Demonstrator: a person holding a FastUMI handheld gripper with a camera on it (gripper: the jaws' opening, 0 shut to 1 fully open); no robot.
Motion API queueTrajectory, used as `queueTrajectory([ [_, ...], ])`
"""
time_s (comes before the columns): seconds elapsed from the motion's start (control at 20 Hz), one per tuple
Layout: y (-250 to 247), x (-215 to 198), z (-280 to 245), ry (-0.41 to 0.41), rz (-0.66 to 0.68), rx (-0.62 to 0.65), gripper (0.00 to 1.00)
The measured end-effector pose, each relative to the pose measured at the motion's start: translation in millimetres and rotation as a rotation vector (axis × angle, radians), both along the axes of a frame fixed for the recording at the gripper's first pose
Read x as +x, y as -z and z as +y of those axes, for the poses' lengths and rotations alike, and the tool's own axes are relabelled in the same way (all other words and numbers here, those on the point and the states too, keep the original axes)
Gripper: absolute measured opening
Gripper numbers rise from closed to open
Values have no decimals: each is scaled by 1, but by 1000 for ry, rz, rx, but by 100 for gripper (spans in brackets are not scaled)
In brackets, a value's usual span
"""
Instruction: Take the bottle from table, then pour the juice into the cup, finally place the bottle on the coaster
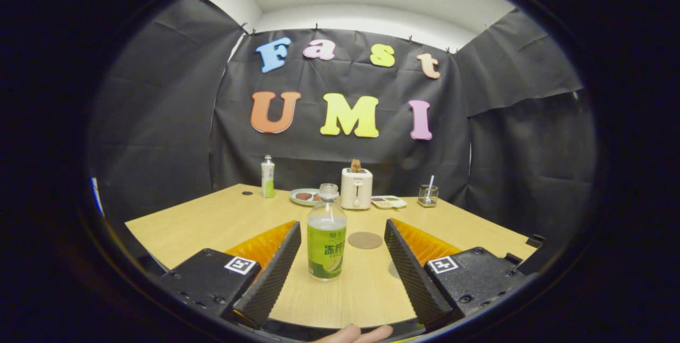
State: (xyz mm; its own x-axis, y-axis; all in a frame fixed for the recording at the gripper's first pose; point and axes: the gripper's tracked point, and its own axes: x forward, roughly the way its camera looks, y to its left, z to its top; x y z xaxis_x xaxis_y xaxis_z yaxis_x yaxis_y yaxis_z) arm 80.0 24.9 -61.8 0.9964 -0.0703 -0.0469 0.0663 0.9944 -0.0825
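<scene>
The gripper (pixel 340 250) stands wide apart, both ribbed black fingers (pixel 273 274) flanking the juice bottle (pixel 326 237) without touching it. The bottle stands upright on the tabletop (pixel 212 221), its long axis vertical, sitting between the fingers and a little nearer the left one, with clear gaps on both sides. From here it looks as if the grasp has not begun; a straight closing of the fingers would likely catch the bottle around its green label, though a small shift to centre it may help.

The bottle is clear plastic with a pale liquid reaching up to its shoulder and a clear cap. Its green wrapper carries Chinese characters and a picture of a lime slice. I leave the wording unread.

Just beyond the bottle, slightly to its right, lies a round brown coaster (pixel 365 240) flat on the wood. Something pale and round shows just behind the right finger; whether it is the cup, I cannot tell.

Farther back by the wall stand a white toaster (pixel 356 189), a second small bottle (pixel 268 177), a plate (pixel 304 196), a shallow tray (pixel 388 202) and a wire holder (pixel 427 195). A fingertip (pixel 353 334) of the person's hand peeks in beneath the gripper.
</scene>
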Motion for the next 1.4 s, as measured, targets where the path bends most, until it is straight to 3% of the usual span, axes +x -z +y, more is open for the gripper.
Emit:
queueTrajectory([
  [0.45, 10, 52, 21, -28, -10, 72, 100],
  [0.75, 17, 95, 24, 13, -1, 102, 100],
  [1.15, 27, 113, 18, 96, 19, -7, 100],
  [1.2, 25, 110, 13, 122, 6, -29, 99],
  [1.3, 29, 108, 15, 129, 14, -26, 83],
  [1.4, 27, 104, 22, 102, 17, -9, 82],
])
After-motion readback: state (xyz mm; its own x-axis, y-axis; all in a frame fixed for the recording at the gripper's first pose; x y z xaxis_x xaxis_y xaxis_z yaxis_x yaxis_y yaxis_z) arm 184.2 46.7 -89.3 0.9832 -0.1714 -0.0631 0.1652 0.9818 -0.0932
